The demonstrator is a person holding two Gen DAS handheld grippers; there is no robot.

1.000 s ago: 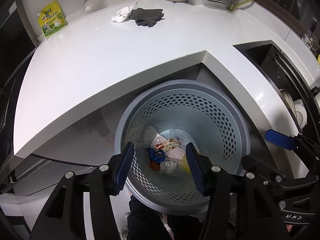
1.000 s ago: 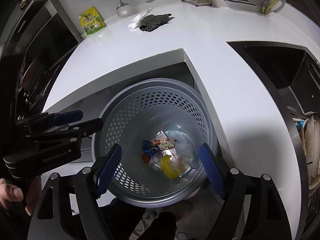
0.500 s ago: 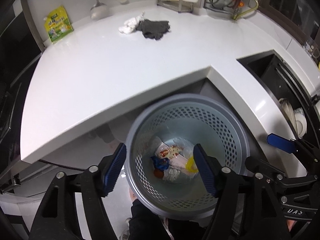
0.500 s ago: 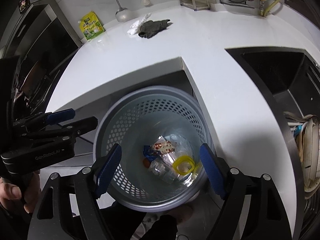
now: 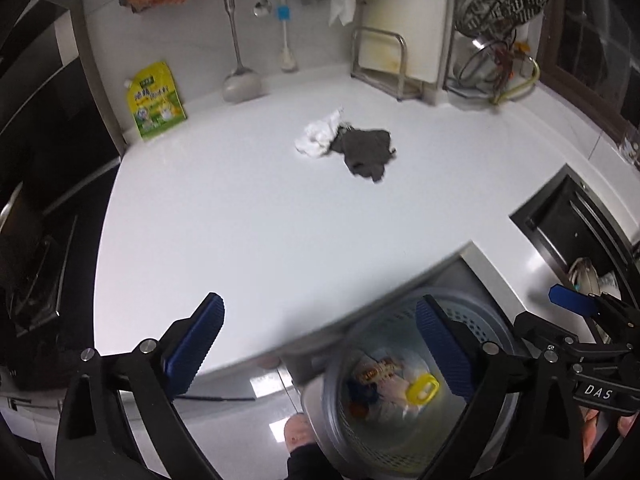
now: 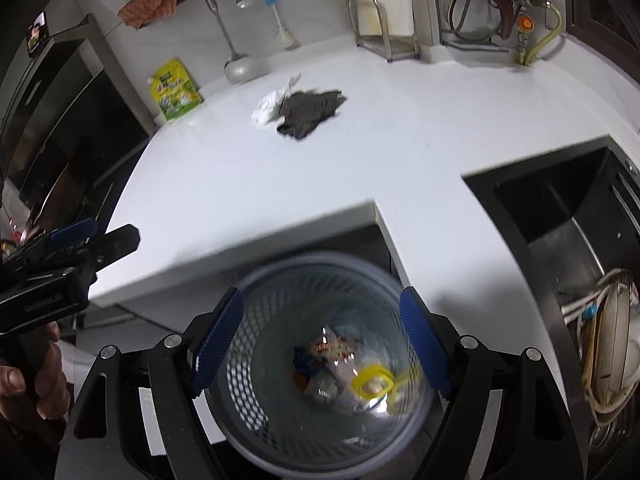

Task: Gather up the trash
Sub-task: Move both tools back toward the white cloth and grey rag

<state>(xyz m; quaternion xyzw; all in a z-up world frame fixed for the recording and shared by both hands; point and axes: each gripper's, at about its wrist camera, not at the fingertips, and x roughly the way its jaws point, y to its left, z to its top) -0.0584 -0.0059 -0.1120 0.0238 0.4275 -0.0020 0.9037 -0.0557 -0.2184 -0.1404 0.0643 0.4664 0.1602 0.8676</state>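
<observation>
A grey perforated waste basket stands on the floor below the counter's inner corner; it also shows in the left wrist view. Inside lie wrappers, clear plastic and a yellow ring. A crumpled white tissue and a dark grey cloth lie together on the white counter; both show in the right wrist view, the tissue and the cloth. My left gripper is open and empty above the counter's front edge. My right gripper is open and empty above the basket.
A yellow-green pouch leans on the back wall. A ladle and a brush hang there. A metal rack stands at the back right. A black sink with dishes is on the right. A dark stove area is at left.
Both grippers have risen and tilted toward the counter, so the basket has slid down in both views. The left gripper's jaws have opened wider.
</observation>
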